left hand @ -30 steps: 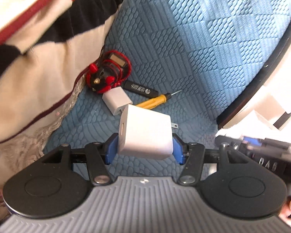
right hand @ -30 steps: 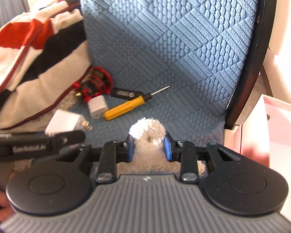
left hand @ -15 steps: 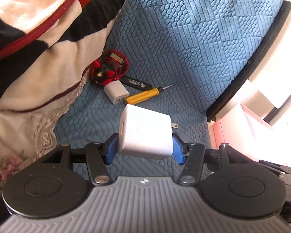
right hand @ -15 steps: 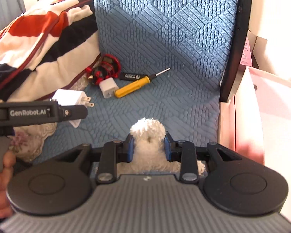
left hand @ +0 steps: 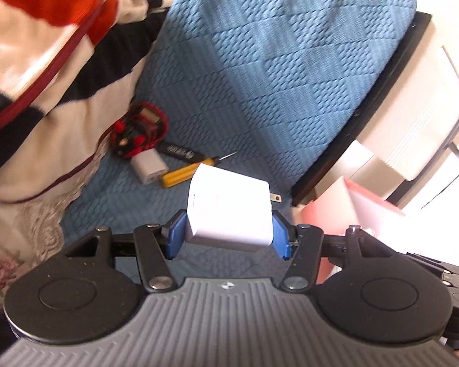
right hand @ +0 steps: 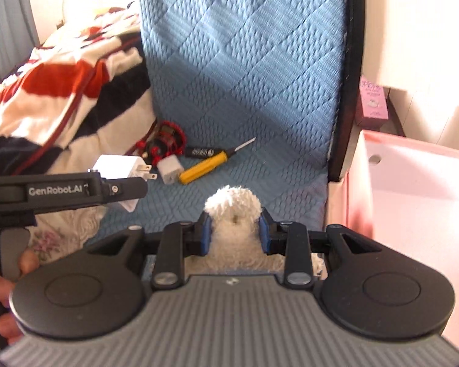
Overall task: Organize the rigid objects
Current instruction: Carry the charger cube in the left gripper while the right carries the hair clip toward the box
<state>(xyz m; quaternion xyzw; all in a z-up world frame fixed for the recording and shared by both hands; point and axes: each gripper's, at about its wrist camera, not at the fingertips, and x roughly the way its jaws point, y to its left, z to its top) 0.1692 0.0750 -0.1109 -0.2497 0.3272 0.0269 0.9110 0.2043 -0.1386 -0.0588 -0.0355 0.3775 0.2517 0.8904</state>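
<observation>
My left gripper [left hand: 228,232] is shut on a large white plug adapter [left hand: 229,211], held above the blue quilted seat [left hand: 275,76]; its prongs point right. The same adapter [right hand: 119,165] shows in the right wrist view behind the left gripper's black arm [right hand: 64,191]. A fluffy white plush piece [right hand: 233,214] sits between the blue pads of my right gripper [right hand: 235,234], which is shut on it. On the seat lie a small white charger [right hand: 169,168], a yellow-handled screwdriver [right hand: 211,162], a black tool [right hand: 200,152] and a red coiled cable bundle [right hand: 165,140].
A striped red, white and black blanket [right hand: 61,98] is heaped at the left. A pink open box [right hand: 413,189] stands right of the seat's dark edge [right hand: 348,91]. A small pink carton [right hand: 371,104] stands behind it. A hand [right hand: 3,287] grips the left tool.
Both grippers have lifted and drawn back from the seat with their loads still held. The items on the seat look smaller and farther, and the pink box has come further into view.
</observation>
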